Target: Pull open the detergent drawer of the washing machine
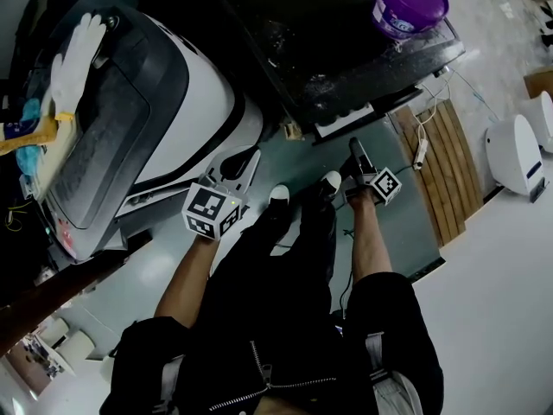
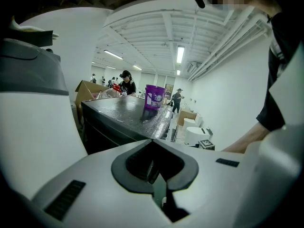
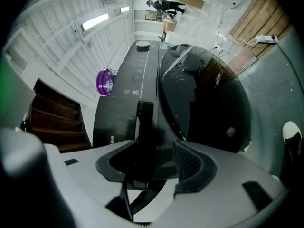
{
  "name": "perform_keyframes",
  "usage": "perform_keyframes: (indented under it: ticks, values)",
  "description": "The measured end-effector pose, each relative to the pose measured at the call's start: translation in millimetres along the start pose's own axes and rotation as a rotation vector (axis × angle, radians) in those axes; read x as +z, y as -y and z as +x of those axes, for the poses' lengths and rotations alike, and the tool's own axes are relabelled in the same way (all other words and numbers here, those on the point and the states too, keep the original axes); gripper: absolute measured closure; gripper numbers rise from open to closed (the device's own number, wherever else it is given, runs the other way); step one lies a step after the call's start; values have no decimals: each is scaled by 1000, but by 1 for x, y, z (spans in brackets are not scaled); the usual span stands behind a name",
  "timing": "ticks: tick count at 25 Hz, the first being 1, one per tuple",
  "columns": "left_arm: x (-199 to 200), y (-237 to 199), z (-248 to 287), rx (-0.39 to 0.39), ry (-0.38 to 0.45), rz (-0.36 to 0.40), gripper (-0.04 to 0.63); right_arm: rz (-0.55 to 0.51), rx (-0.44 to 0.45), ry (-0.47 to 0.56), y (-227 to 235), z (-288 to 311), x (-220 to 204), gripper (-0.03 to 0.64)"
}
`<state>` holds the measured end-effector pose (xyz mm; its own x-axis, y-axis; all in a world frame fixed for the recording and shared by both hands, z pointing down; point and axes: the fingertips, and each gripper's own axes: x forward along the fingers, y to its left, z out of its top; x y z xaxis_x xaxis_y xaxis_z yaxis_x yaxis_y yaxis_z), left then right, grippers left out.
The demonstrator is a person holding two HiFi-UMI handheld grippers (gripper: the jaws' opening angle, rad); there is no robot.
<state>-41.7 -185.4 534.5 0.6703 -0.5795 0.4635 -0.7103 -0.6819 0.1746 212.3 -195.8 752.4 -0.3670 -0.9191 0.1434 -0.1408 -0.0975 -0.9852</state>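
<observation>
The black front-loading washing machine (image 1: 328,41) stands ahead of me. In the right gripper view it appears turned on its side, with the round door (image 3: 204,99) at right and the control strip (image 3: 135,75) at left. The drawer front would be at the near end of that strip (image 3: 116,127), but its outline is too dark to make out. My right gripper (image 3: 164,127) (image 1: 356,150) points at the machine's front, its jaws apart and nothing between them. My left gripper (image 1: 246,158) (image 2: 153,163) hangs lower left, apart from the machine, fingers together and empty.
A purple bucket (image 1: 409,3) sits on the black machine. A white machine (image 1: 207,93) with a dark lid stands at left, a white glove (image 1: 76,54) on it. A wooden pallet (image 1: 445,167) and a cabled plug (image 1: 421,152) lie at right. My shoes (image 1: 278,195) are below.
</observation>
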Motion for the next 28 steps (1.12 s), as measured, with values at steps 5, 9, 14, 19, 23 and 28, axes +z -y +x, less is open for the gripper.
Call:
perform_keyframes:
  ticks: [5,9,14,19,23,28]
  values:
    - [-7,-3,-6,19,-9,-13,575,65,4,-8,7,13,-5,393]
    - [-9,-10,-11,36,-10,-23,575,91,12,0,8,25,-5,405]
    - [-12,-11,-14,49,-18,-12,575,142,73,27,1,34,-4,518]
    - [-16,-14,-14,47,-21,-22,575,110,70,23,-1,28,-6,561]
    - [-14,-12,-9,36,-19,-20,574,81,58,13,-2,20,-6,561]
    - [-10,-6,-1,5,-16,-11,575,88,49,30,1,3,-6,561]
